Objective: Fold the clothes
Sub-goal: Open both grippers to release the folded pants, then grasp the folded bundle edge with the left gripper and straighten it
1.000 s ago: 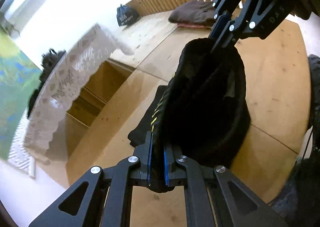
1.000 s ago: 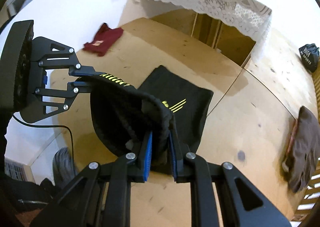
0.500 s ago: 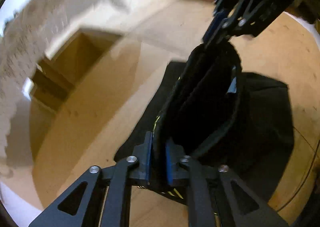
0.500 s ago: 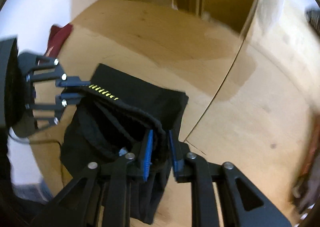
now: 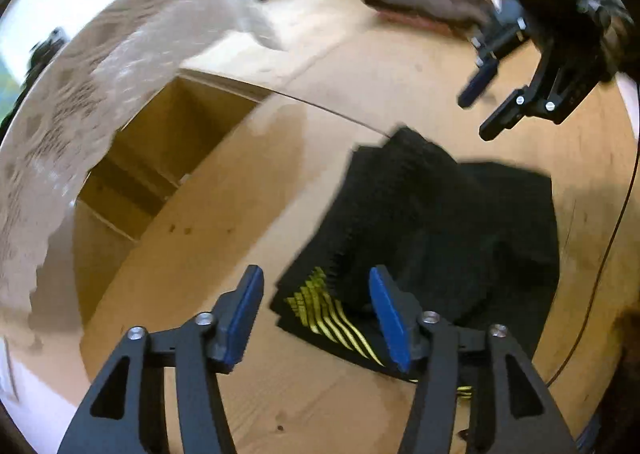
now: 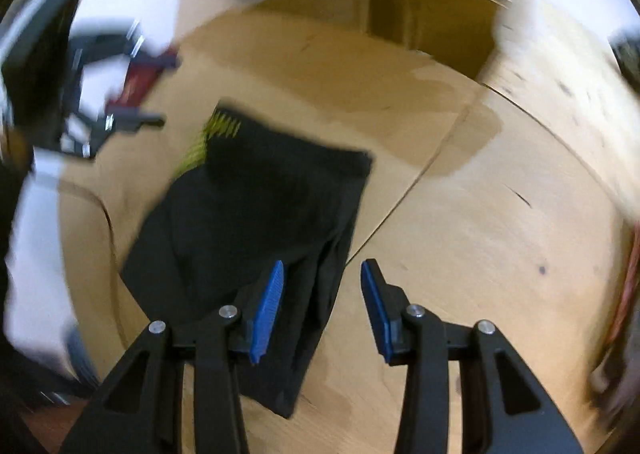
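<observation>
Wooden floor [image 5: 248, 238]: pale plywood panels, smooth, with one seam running ahead of both grippers; broad bare room to the left of the left gripper and to the right of the right gripper. One rectangular recess [image 5: 160, 157] in the floor lies ahead and to the left of the left gripper. One white lace cloth [image 5: 92, 85] hangs over the recess's far edge, its border scalloped.

Black garment [image 5: 448, 221]: one, soft knit, folded into a rough rectangle, lying flat on the floor directly below and ahead of both grippers, yellow stripes [image 5: 332, 314] at the corner nearest the left gripper. Its far edge stops just short of the seam.

Other clothes: one brown pile [image 5: 424, 1] well ahead of the left gripper, one dark red piece [image 6: 140, 77] ahead and left of the right gripper, blurred.

Left gripper [image 5: 316, 318]: jaws apart and opening, blue pads clear of the fabric, the striped corner showing between them.

Right gripper [image 6: 322, 310]: jaws apart and opening, pads touching nothing, the garment's near edge below the gap
</observation>
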Tool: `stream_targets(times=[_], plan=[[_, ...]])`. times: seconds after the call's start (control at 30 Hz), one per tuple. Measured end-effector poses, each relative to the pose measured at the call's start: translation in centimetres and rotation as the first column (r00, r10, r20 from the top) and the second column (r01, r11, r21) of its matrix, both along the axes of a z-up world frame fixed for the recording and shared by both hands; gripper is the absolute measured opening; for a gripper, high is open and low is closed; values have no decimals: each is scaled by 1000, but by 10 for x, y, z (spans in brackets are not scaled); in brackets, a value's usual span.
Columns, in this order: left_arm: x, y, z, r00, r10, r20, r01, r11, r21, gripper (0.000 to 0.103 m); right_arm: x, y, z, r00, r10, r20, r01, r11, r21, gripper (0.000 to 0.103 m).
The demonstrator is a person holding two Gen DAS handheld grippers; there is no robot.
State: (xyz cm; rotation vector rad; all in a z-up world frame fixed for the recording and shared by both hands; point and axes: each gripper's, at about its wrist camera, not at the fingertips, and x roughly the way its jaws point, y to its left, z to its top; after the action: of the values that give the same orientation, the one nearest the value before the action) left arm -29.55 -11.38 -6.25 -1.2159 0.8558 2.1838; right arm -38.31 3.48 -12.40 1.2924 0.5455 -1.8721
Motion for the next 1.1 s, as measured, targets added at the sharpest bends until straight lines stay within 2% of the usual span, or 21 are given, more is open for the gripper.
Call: stream_targets(times=[0.07, 0.17, 0.23, 0.3, 0.4, 0.47, 0.53, 0.57, 0.77, 0.87, 0.93, 0.97, 1.0, 1.03, 1.1], plan=[[-5, 10, -18, 999, -15, 46, 16, 1000, -20, 53, -1, -7, -5, 1000, 11, -10, -11, 1000, 20, 40], [-5, 27, -44, 994, -68, 91, 74, 995, -60, 53, -19, -13, -9, 1000, -11, 10, 11, 1000, -5, 40], [-12, 31, -60, 990, -78, 118, 89, 992, -87, 47, -33, -16, -13, 1000, -26, 11, 26, 1000, -7, 40], [-25, 27, -73, 985, -60, 161, 74, 994, -81, 17, -42, -18, -18, 999, -35, 24, 36, 999, -21, 40], [-34, 22, -83, 976, -32, 216, 45, 997, -57, 3, -54, -26, -26, 998, -40, 52, 44, 997, -65, 40], [-31, 22, -83, 977, -37, 211, 51, 997, -61, 3, -57, -31, -28, 998, -31, 63, 37, 995, -94, 40], [-28, 23, -82, 977, -33, 210, 52, 995, -84, 2, -57, -34, -28, 997, -20, 74, 28, 993, -114, 32], [-27, 23, -79, 978, -28, 204, 46, 996, -83, 2, -56, -34, -25, 998, -12, 66, 20, 993, -121, 24], [-33, 16, -48, 994, 10, 106, -3, 998, -68, 2, -54, -35, 6, 1000, 6, 18, -3, 986, -165, 20], [-47, 6, -37, 996, 60, 62, -57, 997, -52, 3, -67, -39, 14, 1000, -20, 5, 20, 982, -190, 20], [-65, -6, -48, 990, 126, 61, -121, 989, -80, 5, -83, -48, 6, 999, -51, 1, 50, 982, -182, 26], [-72, -10, -57, 986, 152, 69, -143, 982, -121, 6, -92, -53, -3, 997, -79, 12, 80, 990, -117, 35], [-74, -15, -67, 982, 172, 82, -158, 974, -160, 6, -102, -58, -13, 993, -119, 23, 120, 992, -31, 36], [-75, -19, -71, 979, 184, 89, -167, 972, -167, 6, -105, -55, -16, 989, -141, 35, 141, 990, -14, 36], [-71, -28, -64, 976, 200, 91, -188, 974, -123, 7, -104, -37, -9, 986, -154, 62, 159, 984, -82, 36]])
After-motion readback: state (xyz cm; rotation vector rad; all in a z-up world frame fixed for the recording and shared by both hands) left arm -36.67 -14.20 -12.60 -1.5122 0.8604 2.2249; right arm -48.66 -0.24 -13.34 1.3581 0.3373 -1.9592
